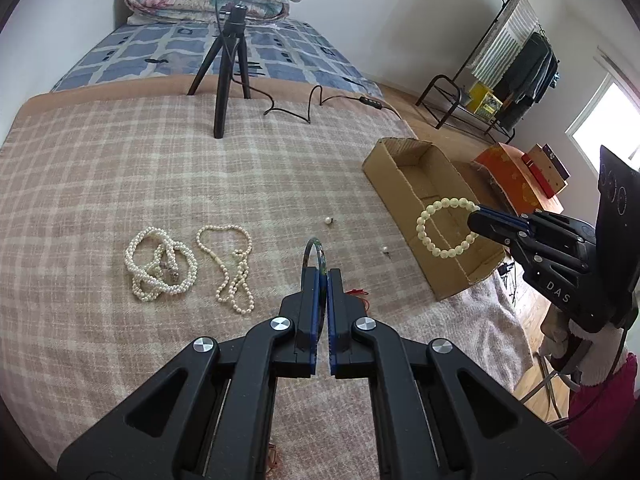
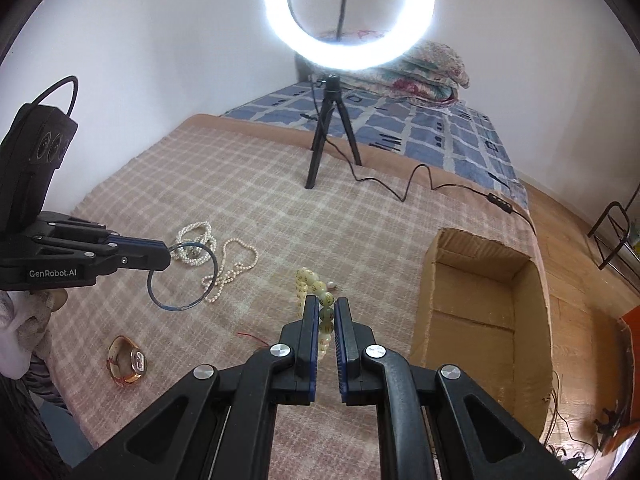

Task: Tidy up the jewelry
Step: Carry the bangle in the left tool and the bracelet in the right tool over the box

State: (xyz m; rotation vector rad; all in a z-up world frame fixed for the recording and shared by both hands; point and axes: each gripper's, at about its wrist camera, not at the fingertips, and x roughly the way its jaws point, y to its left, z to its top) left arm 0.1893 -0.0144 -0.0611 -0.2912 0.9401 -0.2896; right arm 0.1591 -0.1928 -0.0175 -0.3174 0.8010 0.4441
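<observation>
White walls [image 2: 160,40], wooden floor [image 2: 580,240], glowing ring light [image 2: 348,56].

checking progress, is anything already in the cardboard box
No, the cardboard box shows only its bare bottom, and the bead bracelet hangs in the right claw outside it.

Both black grippers — left gripper [image 1: 323,276], right gripper [image 2: 325,305] — have blue pads, silver screws, white lettering.
</observation>
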